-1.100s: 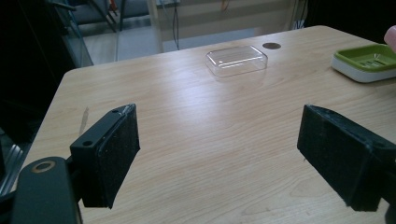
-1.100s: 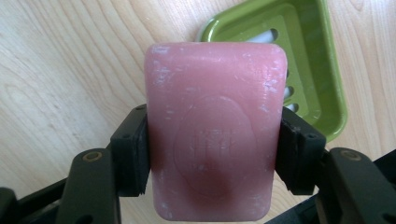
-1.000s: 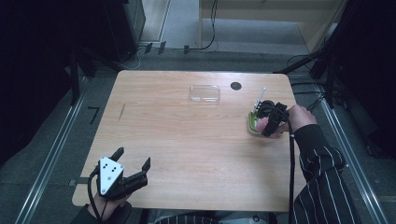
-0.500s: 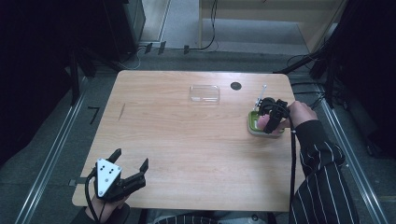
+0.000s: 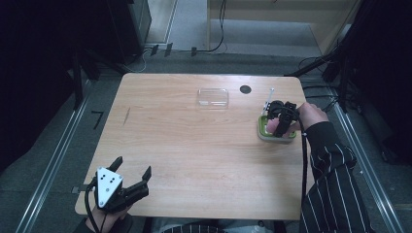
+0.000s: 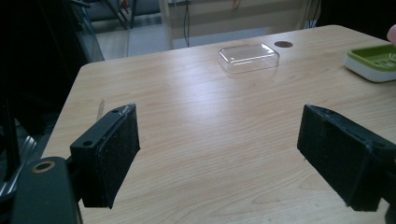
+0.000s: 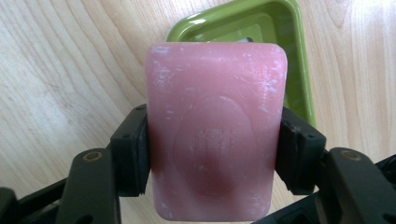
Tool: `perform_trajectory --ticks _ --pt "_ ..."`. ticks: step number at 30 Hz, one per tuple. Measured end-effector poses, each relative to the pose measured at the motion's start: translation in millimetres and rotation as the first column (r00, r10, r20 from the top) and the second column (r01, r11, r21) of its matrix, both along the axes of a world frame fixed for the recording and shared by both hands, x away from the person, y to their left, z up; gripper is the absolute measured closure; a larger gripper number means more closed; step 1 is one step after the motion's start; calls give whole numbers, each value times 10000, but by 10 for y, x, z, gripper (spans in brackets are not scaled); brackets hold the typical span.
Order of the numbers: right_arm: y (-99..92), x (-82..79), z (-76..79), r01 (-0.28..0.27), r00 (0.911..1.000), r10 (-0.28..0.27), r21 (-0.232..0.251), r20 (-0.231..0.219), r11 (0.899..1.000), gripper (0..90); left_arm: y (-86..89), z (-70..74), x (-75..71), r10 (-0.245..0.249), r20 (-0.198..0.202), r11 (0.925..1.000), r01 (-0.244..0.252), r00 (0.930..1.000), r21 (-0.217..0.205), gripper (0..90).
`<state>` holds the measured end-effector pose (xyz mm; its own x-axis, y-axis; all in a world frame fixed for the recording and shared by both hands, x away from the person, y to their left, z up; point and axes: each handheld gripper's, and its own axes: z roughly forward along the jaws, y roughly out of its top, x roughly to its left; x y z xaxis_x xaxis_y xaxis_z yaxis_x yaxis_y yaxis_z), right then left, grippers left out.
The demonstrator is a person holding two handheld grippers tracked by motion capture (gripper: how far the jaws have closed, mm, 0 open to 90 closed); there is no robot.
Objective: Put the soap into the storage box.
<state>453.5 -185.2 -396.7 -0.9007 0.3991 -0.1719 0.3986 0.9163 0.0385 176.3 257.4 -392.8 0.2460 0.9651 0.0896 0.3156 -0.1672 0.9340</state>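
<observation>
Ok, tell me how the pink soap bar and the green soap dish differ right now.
The pink soap bar is clamped between the right gripper's fingers, above the wood; the green soap dish sits on the table, ungripped. The bar is a solid block with a stamped oval; the dish is a hollow tray with a raised rim. Both are rounded rectangles.

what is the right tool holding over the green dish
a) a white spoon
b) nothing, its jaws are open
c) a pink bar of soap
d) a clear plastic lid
c: in the right gripper view the right tool has both pads pressed on the sides of a pink bar of soap, with the green soap dish just beyond it.
</observation>
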Motion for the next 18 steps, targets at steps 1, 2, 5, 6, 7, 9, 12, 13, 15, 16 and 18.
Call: perform_trajectory --ticks 1,2,5,6,7,9,12,13,15,16,18 --pt "0 6 -1 50 10000 -50 25 9 10000 388 4 -1 -8 57 16 10000 -57 10000 -21 134" --pt "-1 13 -1 -11 10000 11 20 45 10000 388 11 1 -16 79 17 10000 -79 10000 -36 134" --pt "-2 41 -12 -179 9998 179 7 44 9998 388 23 3 -34 149 19 9999 -149 9999 -40 134" --pt "0 48 -16 -141 9999 141 19 13 9999 388 24 3 -37 154 15 9999 -154 9999 -27 134" --pt "4 54 -19 -176 9998 176 2 29 9998 388 24 3 -40 171 9 9999 -171 9999 -20 134" --pt "1 76 -30 -309 9995 309 58 3 9995 388 25 2 -48 212 10 9998 -212 9998 -7 134" --pt "-7 94 -51 -352 9994 352 85 -23 9993 388 39 3 -60 266 13 9996 -266 9996 -23 133" --pt "-8 99 -54 -311 9995 311 -7 -31 9995 388 41 3 -64 288 15 9996 -288 9996 -20 133" --pt "-16 119 -69 -357 9994 358 -39 43 9994 388 45 4 -72 302 13 9995 -302 9995 -14 134" --pt "-18 124 -76 -360 9994 360 -40 -2 9993 388 48 4 -75 292 5 9996 -292 9996 -6 133" --pt "-24 139 -95 -473 9989 473 -6 -16 9989 388 52 4 -80 316 5 9995 -316 9995 -21 133"
